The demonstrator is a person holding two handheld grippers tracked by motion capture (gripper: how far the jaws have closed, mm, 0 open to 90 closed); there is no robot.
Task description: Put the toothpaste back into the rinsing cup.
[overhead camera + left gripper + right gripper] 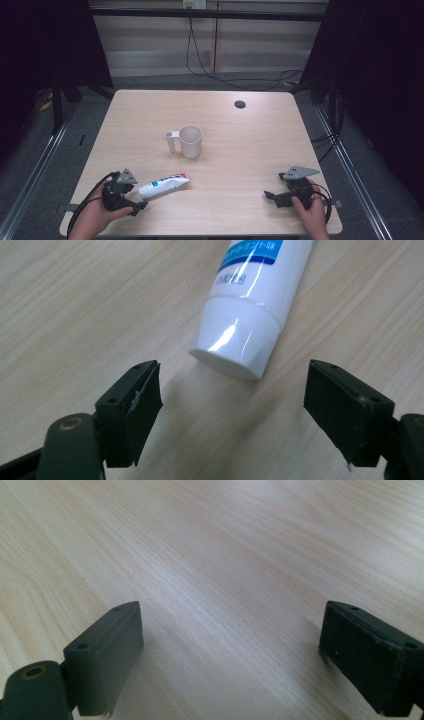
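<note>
A white tube (pixel 162 186) with blue and red print lies on its side near the table's front left, its cap toward my left gripper (pixel 137 196). In the left gripper view the tube's white cap (pixel 235 340) sits just beyond the open jaws of that gripper (pixel 232 410), and neither pad touches it. A white cup (pixel 190 141) with a handle on its left stands upright at the table's middle. Near the front right corner my right gripper (pixel 272 196) points left, and its jaws stand open (pixel 230 655) over bare wood.
The light wooden table (pixel 250 150) has a small dark round hole (pixel 240 104) at the back right. Cables hang down the wall behind it and run along the floor. Metal rails and dark curtains flank both sides.
</note>
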